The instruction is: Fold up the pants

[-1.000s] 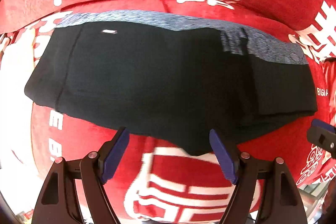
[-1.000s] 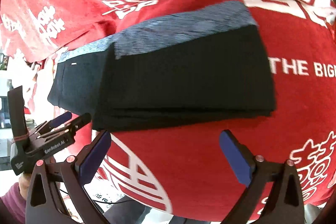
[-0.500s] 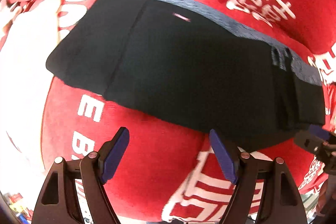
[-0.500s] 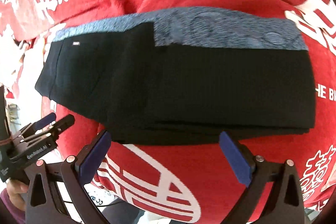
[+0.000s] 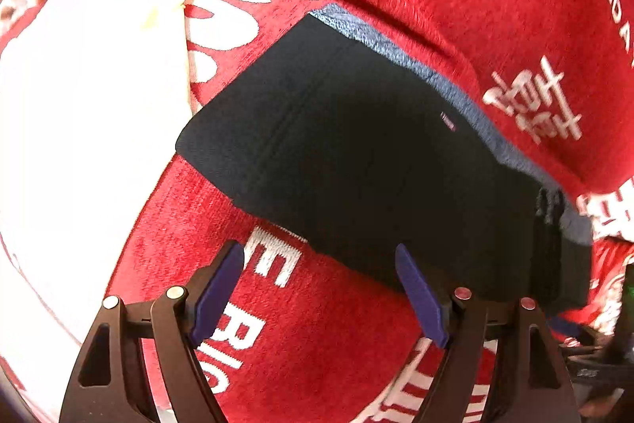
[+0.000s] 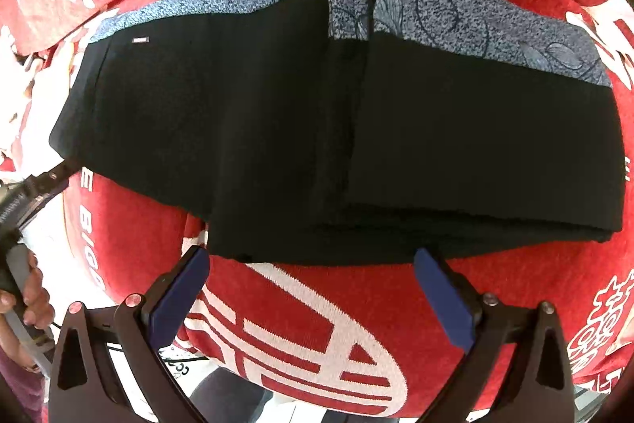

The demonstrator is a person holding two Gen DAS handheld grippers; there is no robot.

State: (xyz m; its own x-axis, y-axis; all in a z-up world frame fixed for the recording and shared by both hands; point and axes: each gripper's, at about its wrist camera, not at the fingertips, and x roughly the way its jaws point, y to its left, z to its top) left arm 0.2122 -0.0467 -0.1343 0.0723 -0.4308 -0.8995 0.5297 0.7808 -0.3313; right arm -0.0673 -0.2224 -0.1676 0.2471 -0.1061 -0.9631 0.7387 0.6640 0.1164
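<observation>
Nearest in the left wrist view, left tool (image 5: 319, 298) with blue pads spread wide, nothing between them, hanging over the red cloth (image 5: 317, 355) with white lettering. Right pad's tip overlapping the near hem of the black pants (image 5: 376, 161) in the picture, contact impossible to judge. Pants stretching from the centre toward 3 o'clock, blurred, a blue-grey patterned waistband (image 5: 455, 86) along the far edge from 12 toward 3 o'clock. White bright patch (image 5: 87, 113) at 9 o'clock, overexposed, unreadable. In the right wrist view, right tool (image 6: 311, 294) likewise gaping wide and empty, pad tips just short of the near folded edge of the pants (image 6: 277, 129). Pants lying flat across the middle of the red cloth (image 6: 301, 328), partly folded, a doubled layer on the 3 o'clock half, stacked edges showing at the near side. Patterned waistband (image 6: 455, 14) along the far edge around 12 to 2 o'clock. At 9 o'clock, the left tool's (image 6: 47, 181) tip beside the pants' left corner, a hand (image 6: 27, 300) gripping its handle at 8 o'clock.
</observation>
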